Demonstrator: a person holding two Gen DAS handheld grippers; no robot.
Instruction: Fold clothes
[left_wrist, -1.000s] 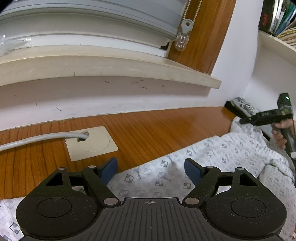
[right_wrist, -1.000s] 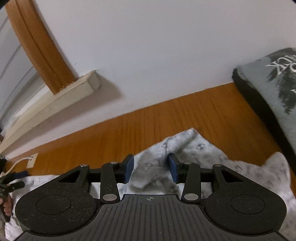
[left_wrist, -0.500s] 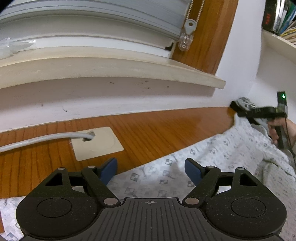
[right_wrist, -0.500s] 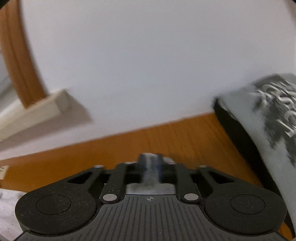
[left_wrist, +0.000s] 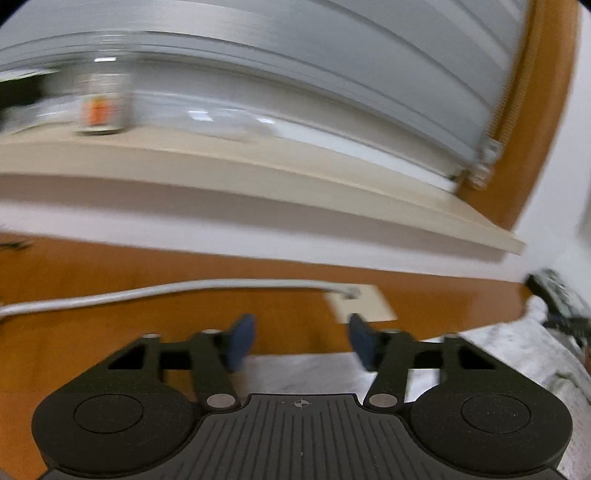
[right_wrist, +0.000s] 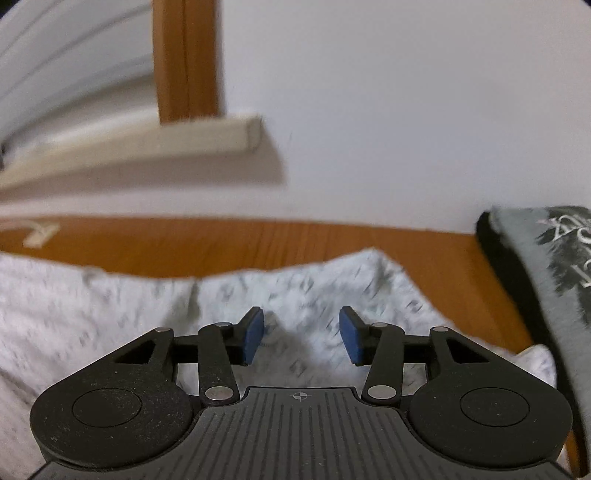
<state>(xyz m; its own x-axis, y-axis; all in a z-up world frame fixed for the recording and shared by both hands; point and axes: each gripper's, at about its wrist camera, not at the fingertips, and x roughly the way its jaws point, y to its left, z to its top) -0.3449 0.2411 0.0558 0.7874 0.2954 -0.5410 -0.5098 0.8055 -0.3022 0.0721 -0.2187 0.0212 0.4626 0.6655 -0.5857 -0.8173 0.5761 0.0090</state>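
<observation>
Closing left gripper (left_wrist: 301, 341) is seen ungripped over wrinkled patterned cloth (left_wrist: 517, 354); right gripper (right_wrist: 301, 334) opening, released, above soft cloth.

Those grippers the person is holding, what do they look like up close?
Both look alike. The left gripper and right gripper each have a black speckled body with a ribbed centre, two round discs, silver pivot pins, a small crosshair mark, and two black fingers tipped with blue pads.

Bare desk (right_wrist: 258, 240) ahead; folded dark garment (right_wrist: 546, 266) blocks right.
</observation>
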